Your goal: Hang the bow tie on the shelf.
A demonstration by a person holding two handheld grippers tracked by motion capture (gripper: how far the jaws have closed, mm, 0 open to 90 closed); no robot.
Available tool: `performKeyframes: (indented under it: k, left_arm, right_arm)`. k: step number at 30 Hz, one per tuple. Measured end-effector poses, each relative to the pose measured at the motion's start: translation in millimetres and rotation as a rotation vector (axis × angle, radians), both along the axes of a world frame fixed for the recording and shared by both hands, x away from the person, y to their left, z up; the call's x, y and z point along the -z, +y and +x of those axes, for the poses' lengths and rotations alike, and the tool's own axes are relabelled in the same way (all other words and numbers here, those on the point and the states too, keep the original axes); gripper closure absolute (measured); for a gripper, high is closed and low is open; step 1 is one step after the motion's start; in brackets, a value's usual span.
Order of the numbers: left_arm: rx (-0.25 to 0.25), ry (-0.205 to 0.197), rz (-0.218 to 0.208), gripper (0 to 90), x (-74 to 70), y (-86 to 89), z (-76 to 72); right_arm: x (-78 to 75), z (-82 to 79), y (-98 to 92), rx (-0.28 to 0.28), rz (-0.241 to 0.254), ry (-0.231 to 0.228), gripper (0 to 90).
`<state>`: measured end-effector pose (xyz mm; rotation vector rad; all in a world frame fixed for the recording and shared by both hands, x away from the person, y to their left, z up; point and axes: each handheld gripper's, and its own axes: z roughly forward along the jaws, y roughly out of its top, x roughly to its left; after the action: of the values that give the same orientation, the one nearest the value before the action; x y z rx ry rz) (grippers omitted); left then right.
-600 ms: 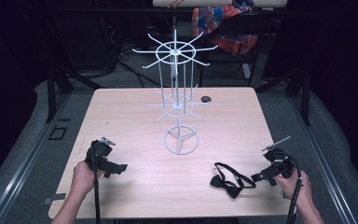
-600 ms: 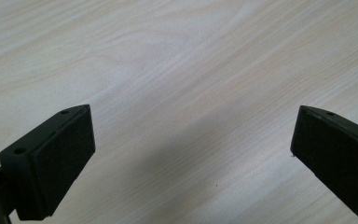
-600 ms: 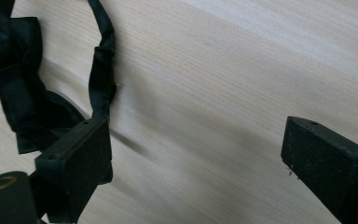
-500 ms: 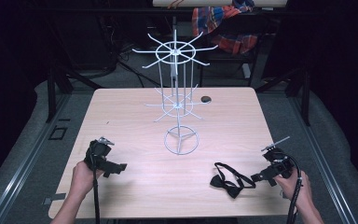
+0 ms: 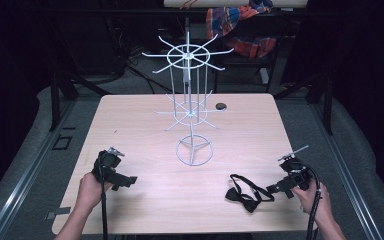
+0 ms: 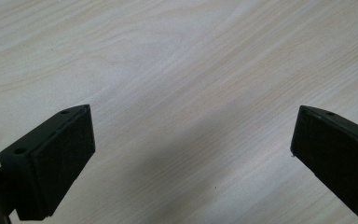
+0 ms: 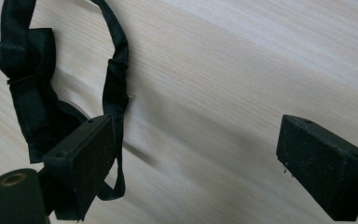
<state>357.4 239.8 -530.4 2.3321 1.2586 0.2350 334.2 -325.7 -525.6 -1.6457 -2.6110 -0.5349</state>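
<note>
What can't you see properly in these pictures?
- Bow tie: in the right gripper view the top and left edges cut it off, and a jaw covers its lower part.
- Small dark thing behind the rack, high view: too small to tell what it is.
- Checked cloth, high view: cut by the top edge.
- Right gripper, high view: too small to tell whether it touches the strap.
</note>
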Motion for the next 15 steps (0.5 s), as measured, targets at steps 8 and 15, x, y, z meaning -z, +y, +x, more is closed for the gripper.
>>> performKeyframes:
  k: [8,15]
  left_arm:
    - [-0.004,0.004,0.003,0.0,1.1,0.3,1.1]
    - [-0.003,0.002,0.013,0.0,0.0,-0.9,-0.3]
  right_arm:
    - [5.9,0.2,10.5,0.023,0.098,-0.021,6.1]
    - [-0.9,-1.6,15.7,-0.020,0.093,-0.031,2.6]
